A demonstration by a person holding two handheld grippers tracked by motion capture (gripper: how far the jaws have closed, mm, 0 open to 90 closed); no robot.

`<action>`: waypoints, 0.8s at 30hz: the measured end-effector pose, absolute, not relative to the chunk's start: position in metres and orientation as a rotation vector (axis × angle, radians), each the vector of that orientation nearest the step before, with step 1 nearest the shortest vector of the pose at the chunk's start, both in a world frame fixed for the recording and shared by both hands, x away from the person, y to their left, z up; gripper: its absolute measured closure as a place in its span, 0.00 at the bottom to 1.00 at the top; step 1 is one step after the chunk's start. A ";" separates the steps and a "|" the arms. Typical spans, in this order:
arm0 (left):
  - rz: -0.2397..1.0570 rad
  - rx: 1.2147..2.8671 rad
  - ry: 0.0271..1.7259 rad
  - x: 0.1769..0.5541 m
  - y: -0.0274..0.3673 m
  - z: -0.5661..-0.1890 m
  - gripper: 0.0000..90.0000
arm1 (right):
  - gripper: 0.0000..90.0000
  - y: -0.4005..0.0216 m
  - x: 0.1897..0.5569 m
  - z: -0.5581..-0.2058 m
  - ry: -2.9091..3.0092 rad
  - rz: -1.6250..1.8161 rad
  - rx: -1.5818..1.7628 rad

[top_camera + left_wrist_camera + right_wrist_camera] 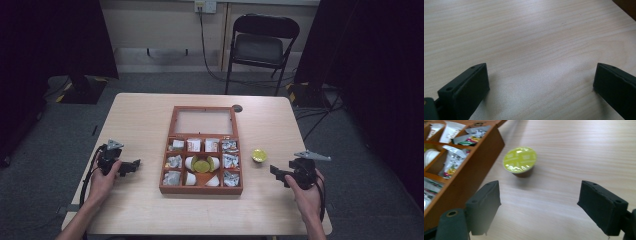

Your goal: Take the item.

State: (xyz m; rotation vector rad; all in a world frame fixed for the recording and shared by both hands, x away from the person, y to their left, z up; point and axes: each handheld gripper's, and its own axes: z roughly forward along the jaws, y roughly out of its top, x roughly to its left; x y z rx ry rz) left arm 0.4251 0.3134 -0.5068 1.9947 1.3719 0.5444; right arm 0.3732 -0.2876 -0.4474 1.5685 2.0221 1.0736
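On my table, the wooden box sits mid-table, lid open toward the far edge; a folding chair stands beyond that edge.

Both forearms come in from the bottom edge of the high view, one at each side, each hand wrapped around the body of a tool. The left hand holds the left tool low and roughly level, its jaws pointing inward toward the middle, a grey three-cornered plate on top and a cable looping back along the wrist. In the left gripper view its two black jaws stand wide apart with nothing between them. The right hand holds the right tool pointing inward too, its jaws likewise spread wide and gripping nothing.
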 end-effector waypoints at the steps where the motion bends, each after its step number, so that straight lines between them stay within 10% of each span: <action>1: 0.544 1.995 1.372 0.425 0.313 -0.507 0.00 | 0.18 -0.292 0.371 -0.449 2.011 1.064 1.583; 24: 0.544 1.995 1.372 0.425 0.313 -0.507 0.00 | 0.16 -0.317 0.369 -0.489 2.005 0.783 1.661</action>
